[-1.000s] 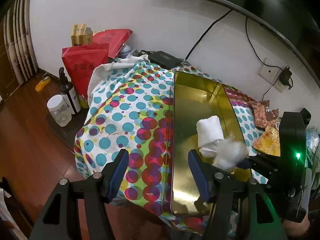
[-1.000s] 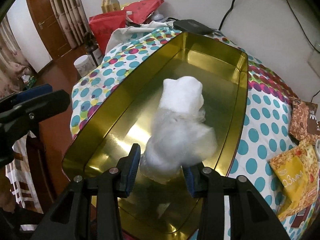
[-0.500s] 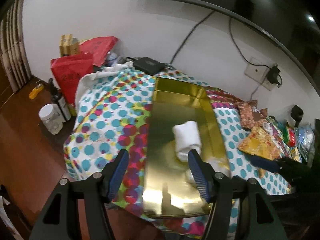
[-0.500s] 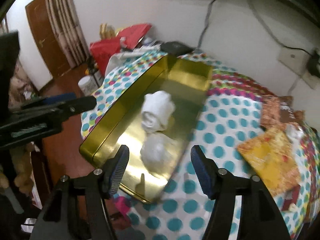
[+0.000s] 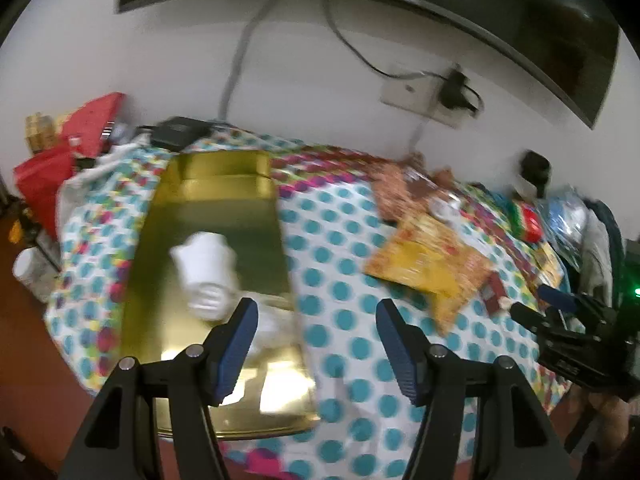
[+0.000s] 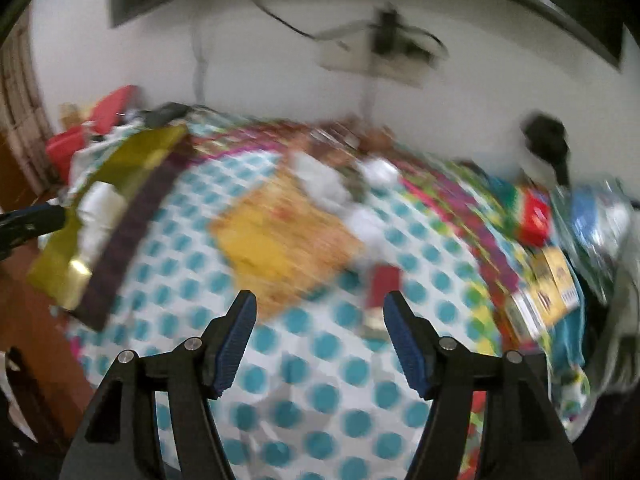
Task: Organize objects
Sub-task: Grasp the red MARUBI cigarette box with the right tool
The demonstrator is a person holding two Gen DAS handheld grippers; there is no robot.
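A gold metal tray (image 5: pixel 212 208) lies on the dotted tablecloth at the left; it also shows blurred in the right wrist view (image 6: pixel 136 160). A rolled white towel (image 5: pixel 206 254) and a white fluffy wad (image 5: pixel 266 326) lie inside it. My left gripper (image 5: pixel 314 340) is open and empty above the tray's right rim. My right gripper (image 6: pixel 318 334) is open and empty above the cloth, near a yellow snack packet (image 6: pixel 280 240) and a small red packet (image 6: pixel 382 284). The yellow packet (image 5: pixel 428 268) lies right of the tray.
Several packets and boxes (image 5: pixel 532 224) crowd the table's right end. Red bags (image 5: pixel 60 164) and a white jar (image 5: pixel 28 268) stand at the left, beyond the table edge. A black box (image 5: pixel 178 134) sits behind the tray. The wall and its socket (image 5: pixel 436 96) are close behind.
My right gripper let go of the white wad in the tray, opened and swung right over the packets. My left gripper also turned right. Both views are blurred by motion.
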